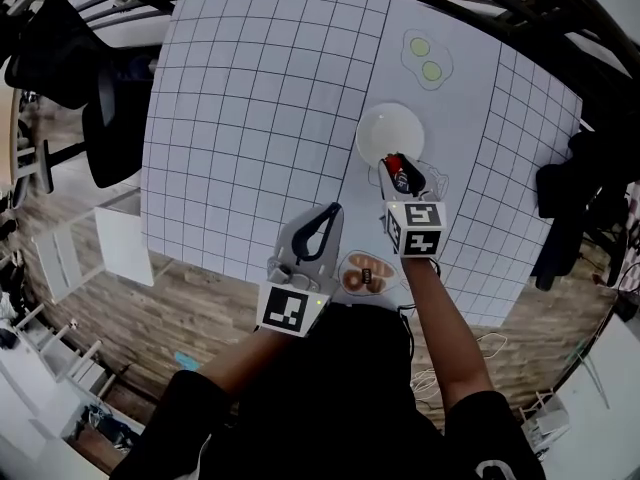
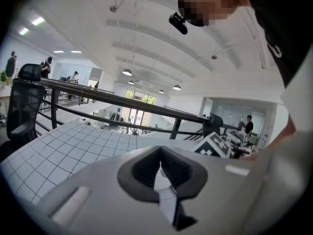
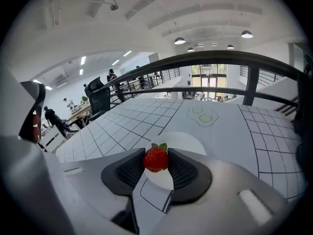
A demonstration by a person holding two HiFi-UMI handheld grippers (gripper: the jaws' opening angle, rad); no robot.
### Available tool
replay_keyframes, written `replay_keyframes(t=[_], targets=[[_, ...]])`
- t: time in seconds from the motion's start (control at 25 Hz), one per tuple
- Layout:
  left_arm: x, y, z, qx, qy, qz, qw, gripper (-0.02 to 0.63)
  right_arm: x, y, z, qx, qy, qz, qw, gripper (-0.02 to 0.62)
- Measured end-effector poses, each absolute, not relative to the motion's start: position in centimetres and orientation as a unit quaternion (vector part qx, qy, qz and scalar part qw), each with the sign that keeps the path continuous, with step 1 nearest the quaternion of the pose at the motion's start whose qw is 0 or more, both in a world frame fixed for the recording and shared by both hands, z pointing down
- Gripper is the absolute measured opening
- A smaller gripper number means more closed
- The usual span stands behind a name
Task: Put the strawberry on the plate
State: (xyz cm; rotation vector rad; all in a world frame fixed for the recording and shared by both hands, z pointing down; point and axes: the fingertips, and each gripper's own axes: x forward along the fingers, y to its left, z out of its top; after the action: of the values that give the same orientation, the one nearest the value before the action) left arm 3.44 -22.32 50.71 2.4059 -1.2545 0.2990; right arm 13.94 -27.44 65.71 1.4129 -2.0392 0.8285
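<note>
Grey pads pressed together on nothing: the left gripper [image 2: 160,166] idles nearest the body, just beside a small dish [image 1: 366,273] of brown pieces. Ahead, the right gripper [image 3: 157,155] is clamped on the strawberry [image 3: 155,160], pads at its two flanks, leaves pointing forward. It looks light and soft, likely to bruise, so a gentle hold across the broad middle seems wise. Only the head view shows the berry hanging at the near rim of the white plate [image 1: 390,128]; only the right gripper view shows the pads actually pressing. The left gripper view shows neither berry nor plate. Beyond lies a printed fried egg [image 1: 426,58] on the gridded table [image 1: 250,118].
</note>
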Motion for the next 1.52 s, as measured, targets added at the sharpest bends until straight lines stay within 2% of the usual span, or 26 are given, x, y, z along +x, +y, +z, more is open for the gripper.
replay_keyframes(t=[0.84, 1.36, 1.52], targets=[[0.9, -21.8, 50.9, 0.837, -0.491, 0.108, 0.216, 0.009, 13.8, -28.5, 72.5, 0.488, -0.749, 0.305, 0.330, 0.143], [0.3, -21.7, 50.8, 0.830, -0.505, 0.106, 0.212, 0.009, 14.1, -28.9, 73.0, 0.496, -0.745, 0.300, 0.331, 0.146], [0.4, -21.0, 50.8, 0.828, -0.504, 0.104, 0.222, 0.009, 14.5, -28.9, 72.9, 0.507, -0.741, 0.293, 0.329, 0.187]])
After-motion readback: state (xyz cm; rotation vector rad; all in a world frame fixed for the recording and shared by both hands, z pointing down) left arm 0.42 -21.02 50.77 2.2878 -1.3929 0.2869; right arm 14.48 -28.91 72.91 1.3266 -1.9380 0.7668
